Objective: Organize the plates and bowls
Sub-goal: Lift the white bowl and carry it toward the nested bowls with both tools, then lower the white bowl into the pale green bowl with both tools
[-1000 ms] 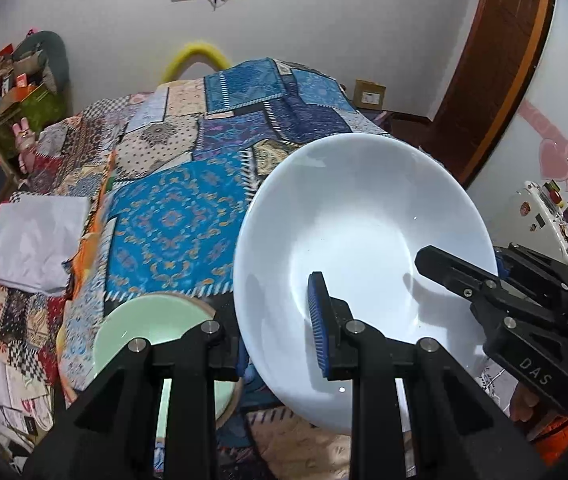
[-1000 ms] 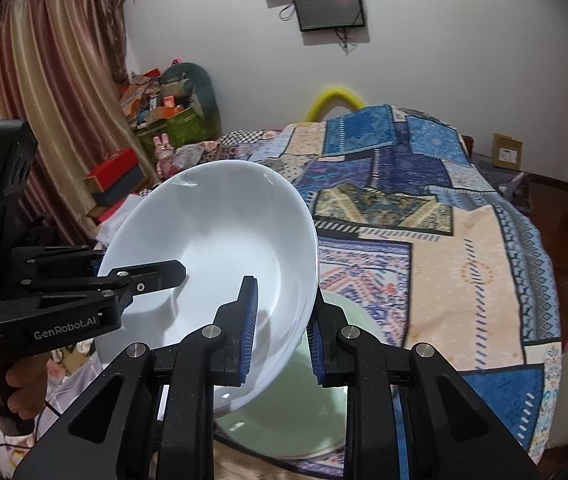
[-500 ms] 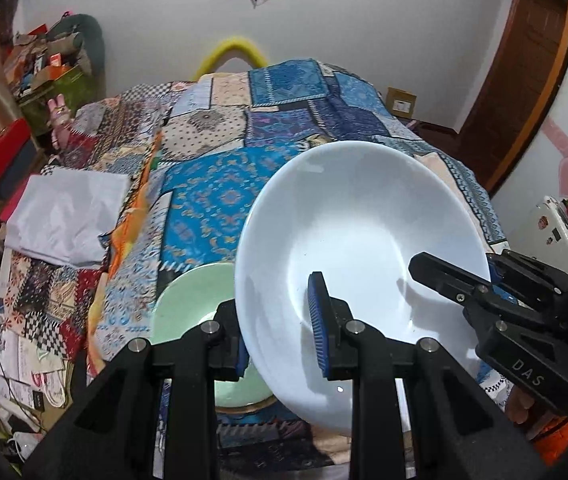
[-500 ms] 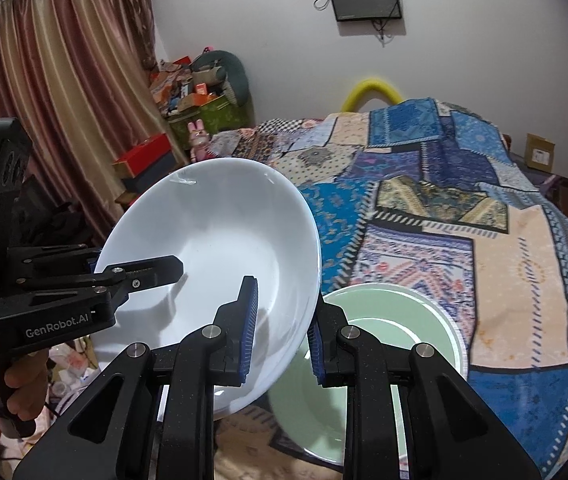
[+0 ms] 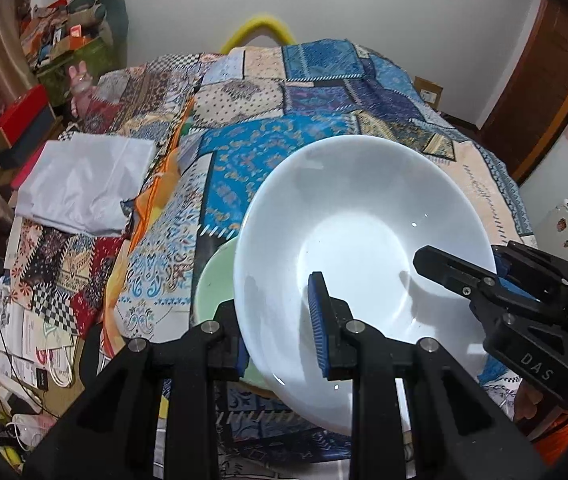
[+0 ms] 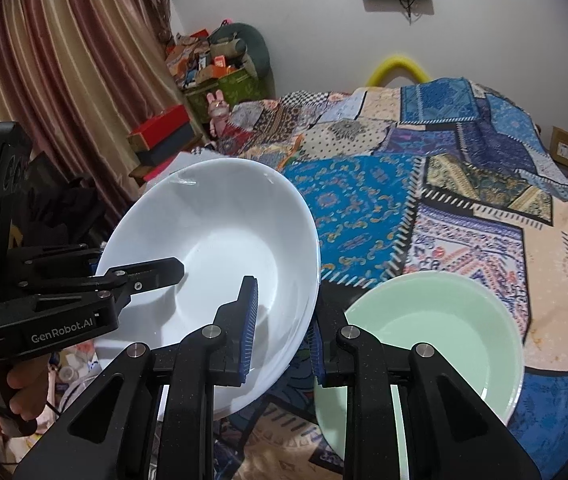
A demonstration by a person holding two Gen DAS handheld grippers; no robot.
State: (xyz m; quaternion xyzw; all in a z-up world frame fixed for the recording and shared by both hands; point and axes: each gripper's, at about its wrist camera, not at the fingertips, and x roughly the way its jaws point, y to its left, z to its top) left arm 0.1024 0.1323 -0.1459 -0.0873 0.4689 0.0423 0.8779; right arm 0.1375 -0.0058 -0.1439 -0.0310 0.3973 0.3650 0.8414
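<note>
A large white bowl (image 5: 363, 248) (image 6: 212, 248) hangs tilted above the bed, held at two sides. My left gripper (image 5: 280, 336) is shut on its near left rim, one blue pad inside and one outside. My right gripper (image 6: 282, 332) is shut on the opposite rim; in the left wrist view it (image 5: 495, 276) reaches in from the right. In the right wrist view the left gripper (image 6: 96, 276) comes in from the left. A pale green bowl (image 6: 431, 336) (image 5: 216, 276) rests on the patchwork bedspread (image 6: 463, 208), below and beside the white bowl, partly hidden by it.
A folded white cloth (image 5: 80, 188) lies on the bed's left side. Papers and cables (image 5: 32, 340) litter the floor left of the bed. Boxes and clutter (image 6: 212, 68) stand in the far corner by the curtain (image 6: 56, 92). A wooden door (image 5: 539, 100) is at the right.
Both grippers have carried the white bowl lower and across the bed, closer to the green bowl. More of the green bowl now shows in the right wrist view. Both grips are unchanged.
</note>
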